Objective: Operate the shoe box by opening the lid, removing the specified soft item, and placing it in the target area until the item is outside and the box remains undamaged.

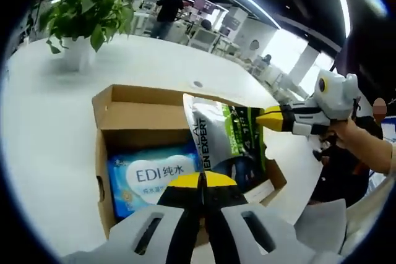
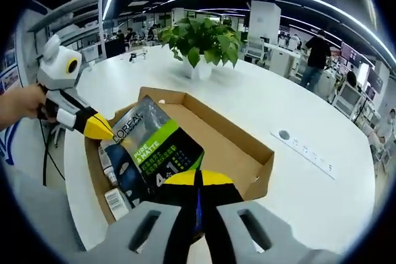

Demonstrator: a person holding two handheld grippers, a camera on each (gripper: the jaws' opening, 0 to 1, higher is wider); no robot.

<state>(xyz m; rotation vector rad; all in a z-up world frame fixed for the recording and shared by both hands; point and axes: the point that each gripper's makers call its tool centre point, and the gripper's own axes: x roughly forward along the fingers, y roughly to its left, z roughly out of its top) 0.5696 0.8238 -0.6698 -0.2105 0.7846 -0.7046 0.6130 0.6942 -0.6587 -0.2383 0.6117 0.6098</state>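
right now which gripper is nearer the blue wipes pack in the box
Left. The left gripper sits right at the blue wipes pack; the right gripper grips the pouch's far edge.

You are working with a brown, matt corrugated-cardboard shoe box holding a glossy grey-and-green plastic-film pouch and a shiny blue plastic wipes pack, all on a smooth, slightly glossy white table, between your grippers' matt grey-and-yellow plastic jaws.

pouch lower edge behind tongs, wipes pack partly covered
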